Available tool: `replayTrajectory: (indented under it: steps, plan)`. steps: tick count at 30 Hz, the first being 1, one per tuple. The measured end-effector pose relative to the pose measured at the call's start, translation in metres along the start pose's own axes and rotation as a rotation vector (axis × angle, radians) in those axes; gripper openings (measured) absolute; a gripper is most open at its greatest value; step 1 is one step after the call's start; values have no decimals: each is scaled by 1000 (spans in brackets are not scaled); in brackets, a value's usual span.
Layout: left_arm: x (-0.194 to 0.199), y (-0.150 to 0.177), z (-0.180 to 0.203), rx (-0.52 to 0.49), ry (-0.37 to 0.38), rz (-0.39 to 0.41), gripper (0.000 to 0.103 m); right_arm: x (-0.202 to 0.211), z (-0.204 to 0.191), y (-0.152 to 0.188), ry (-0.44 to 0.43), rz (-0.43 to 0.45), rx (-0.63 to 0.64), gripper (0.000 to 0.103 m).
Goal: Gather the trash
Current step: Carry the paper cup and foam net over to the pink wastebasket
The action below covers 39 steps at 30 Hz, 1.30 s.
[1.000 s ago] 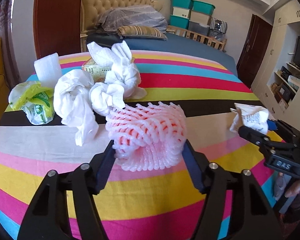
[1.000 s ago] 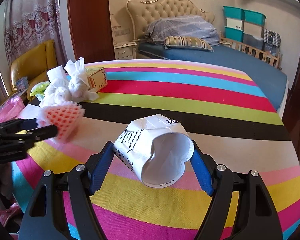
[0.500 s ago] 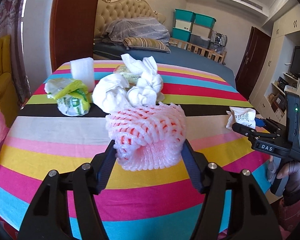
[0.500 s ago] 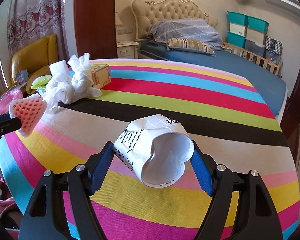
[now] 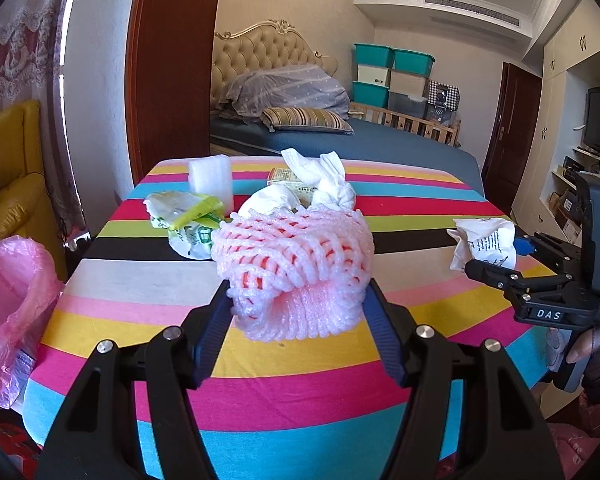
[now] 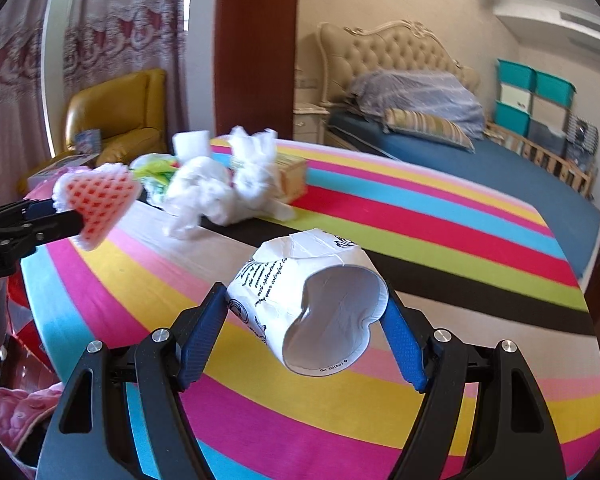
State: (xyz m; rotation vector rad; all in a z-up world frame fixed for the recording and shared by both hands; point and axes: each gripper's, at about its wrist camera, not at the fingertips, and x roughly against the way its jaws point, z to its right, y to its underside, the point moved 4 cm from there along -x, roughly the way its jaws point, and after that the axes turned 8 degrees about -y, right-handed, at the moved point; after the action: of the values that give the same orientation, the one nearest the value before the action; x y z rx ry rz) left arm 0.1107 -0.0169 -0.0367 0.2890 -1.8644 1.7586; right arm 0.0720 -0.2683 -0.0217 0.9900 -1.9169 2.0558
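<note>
A pink foam fruit net [image 5: 296,268] is clamped by the left gripper [image 5: 296,312]; a crushed white paper cup [image 6: 312,304] is gripped by the right gripper [image 6: 306,320].

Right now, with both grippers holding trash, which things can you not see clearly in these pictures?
- Pink trash bag, left wrist view: its inside is hidden by its own folds, and the frame edge cuts it off.
- Small carton, left wrist view: mostly covered by the white tissue bundle; print too small to read.
- Crushed paper cup, right wrist view: its far end faces away.
- Far trash pile, right wrist view: motion-blurred.
</note>
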Motion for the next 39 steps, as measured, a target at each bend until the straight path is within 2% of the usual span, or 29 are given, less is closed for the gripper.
replayTrajectory:
  steps: [7, 14, 19, 26, 39]
  plan:
    - [2, 14, -18, 35, -22, -7, 63, 1, -26, -6, -30, 17, 46, 72]
    - [11, 24, -38, 61, -87, 1, 64, -5, -53, -7, -73, 20, 71, 72]
    - [22, 30, -44, 50, -137, 26, 65, -5, -71, -10, -117, 37, 69, 72]
    - [34, 35, -48, 30, -171, 43, 65, -3, -89, -16, -169, 51, 76, 72]
    - [50, 39, -70, 54, -243, 76, 66, -14, -129, -37, -232, 60, 170, 72]
